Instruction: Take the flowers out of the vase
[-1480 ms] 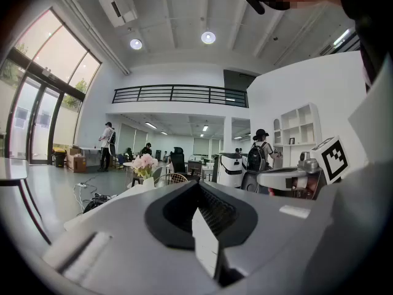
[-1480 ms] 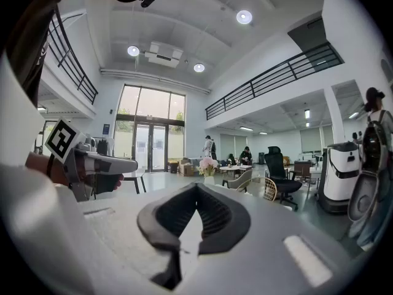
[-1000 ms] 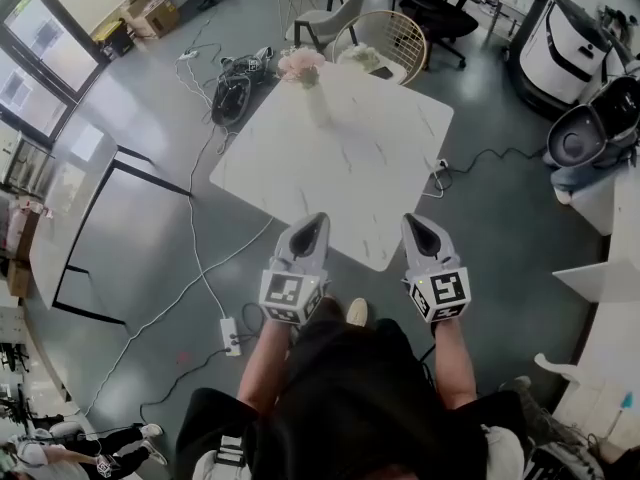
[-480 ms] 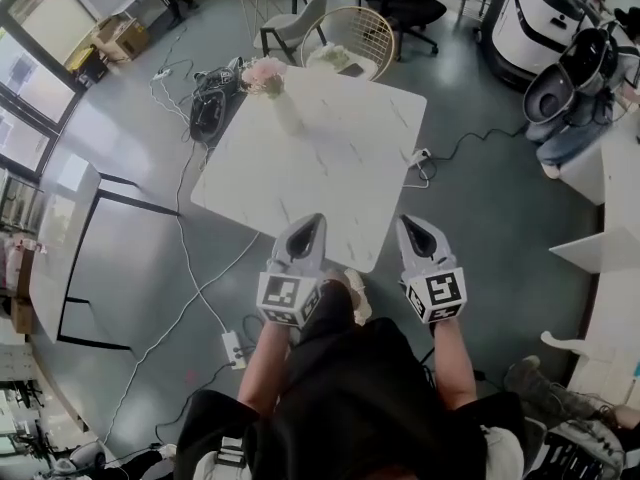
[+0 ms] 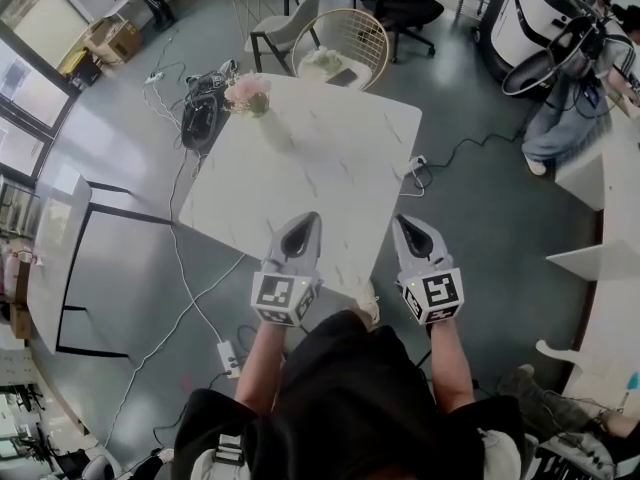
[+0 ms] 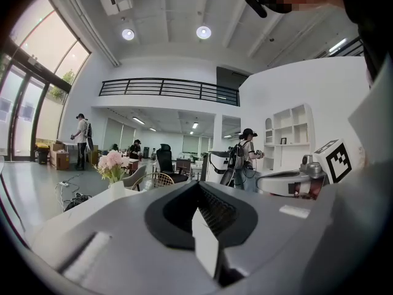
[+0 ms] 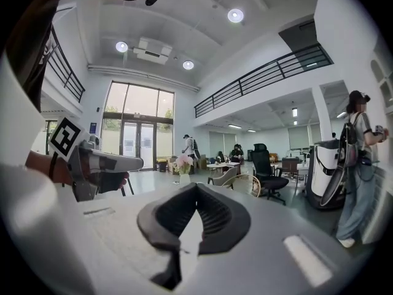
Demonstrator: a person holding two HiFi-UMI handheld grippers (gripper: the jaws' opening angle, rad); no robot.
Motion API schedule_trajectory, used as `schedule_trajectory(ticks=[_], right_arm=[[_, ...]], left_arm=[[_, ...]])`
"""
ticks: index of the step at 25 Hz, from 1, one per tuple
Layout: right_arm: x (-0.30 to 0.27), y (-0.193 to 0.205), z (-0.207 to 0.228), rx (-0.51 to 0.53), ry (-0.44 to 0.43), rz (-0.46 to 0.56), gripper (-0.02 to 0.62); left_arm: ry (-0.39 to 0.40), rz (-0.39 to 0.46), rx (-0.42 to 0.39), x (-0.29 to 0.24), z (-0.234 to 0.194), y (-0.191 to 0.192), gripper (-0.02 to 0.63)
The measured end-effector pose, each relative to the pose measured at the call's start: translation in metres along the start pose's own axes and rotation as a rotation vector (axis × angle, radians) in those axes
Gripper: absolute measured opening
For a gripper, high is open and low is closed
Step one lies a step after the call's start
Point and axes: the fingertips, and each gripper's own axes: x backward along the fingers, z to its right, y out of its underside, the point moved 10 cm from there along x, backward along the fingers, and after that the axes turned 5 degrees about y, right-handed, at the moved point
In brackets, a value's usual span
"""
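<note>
A bunch of pink flowers (image 5: 247, 91) stands in a white vase (image 5: 268, 128) on the far left corner of the white marble table (image 5: 330, 178). My left gripper (image 5: 303, 225) and right gripper (image 5: 409, 225) are side by side over the table's near edge, both shut and holding nothing, far short of the vase. In the left gripper view the flowers (image 6: 112, 161) show ahead to the left, beyond the closed jaws of my left gripper (image 6: 198, 188). In the right gripper view the flowers (image 7: 184, 160) and vase (image 7: 185, 178) stand straight ahead of my right gripper (image 7: 196, 188).
A wicker chair (image 5: 346, 44) and a grey chair (image 5: 284, 28) stand behind the table. Cables and a black bag (image 5: 200, 108) lie on the floor at its left, and a power strip (image 5: 229, 356) near my feet. A person (image 5: 563, 98) stands at the far right.
The table has come closer: both grippers went from short of its near edge to over it. A person has walked into view at the right.
</note>
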Motion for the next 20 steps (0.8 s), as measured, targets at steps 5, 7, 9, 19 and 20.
schedule_trajectory(ticks=[5, 7, 9, 19, 20], right_arm=[[-0.032, -0.004, 0.028, 0.003, -0.023, -0.020, 0.003], [-0.041, -0.002, 0.040, -0.004, -0.028, -0.035, 0.003], [-0.051, -0.002, 0.053, -0.012, -0.033, -0.046, 0.003], [-0.102, -0.001, 0.084, -0.014, -0.100, -0.091, 0.003], [-0.106, -0.001, 0.086, -0.012, -0.111, -0.094, 0.003]], left_arm=[[-0.017, -0.010, 0.022, -0.042, -0.011, 0.000, 0.008], [-0.019, -0.017, 0.025, -0.055, -0.012, 0.002, 0.008], [-0.028, -0.027, 0.031, -0.067, -0.014, 0.002, 0.008], [-0.088, -0.049, 0.083, -0.112, -0.031, 0.006, 0.008], [-0.097, -0.049, 0.085, -0.114, -0.033, 0.006, 0.008]])
